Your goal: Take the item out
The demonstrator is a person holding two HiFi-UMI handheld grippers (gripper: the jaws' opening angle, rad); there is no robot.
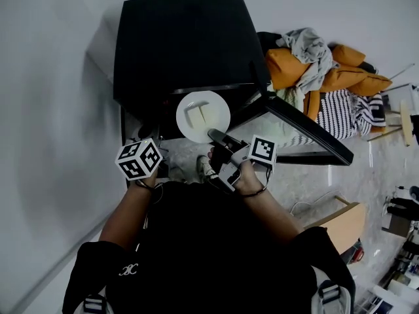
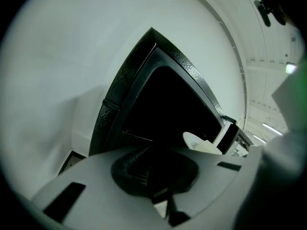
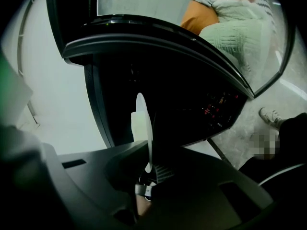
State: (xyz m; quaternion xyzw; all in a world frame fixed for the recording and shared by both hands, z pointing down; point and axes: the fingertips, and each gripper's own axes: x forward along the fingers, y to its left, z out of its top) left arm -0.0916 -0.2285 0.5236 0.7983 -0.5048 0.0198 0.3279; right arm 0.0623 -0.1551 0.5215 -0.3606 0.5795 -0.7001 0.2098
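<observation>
Pinching white plate (image 1: pixel 220 110) at rim, right tool (image 3: pixel 147 169) nearly closed

a white plate (image 1: pixel 185 128), a black oven (image 1: pixel 183 41), orange cushions (image 1: pixel 286 69) and a black-and-white striped cloth (image 1: pixel 340 106)

No legible txt or nos. anywhere

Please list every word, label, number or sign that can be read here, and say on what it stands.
No text can be read anywhere.
Marker cubes: square patterns only, no letters.
White emblem on the black shirt: too small to read.
Red specks in the black appliance: blurred.
White plate: no print.
</observation>
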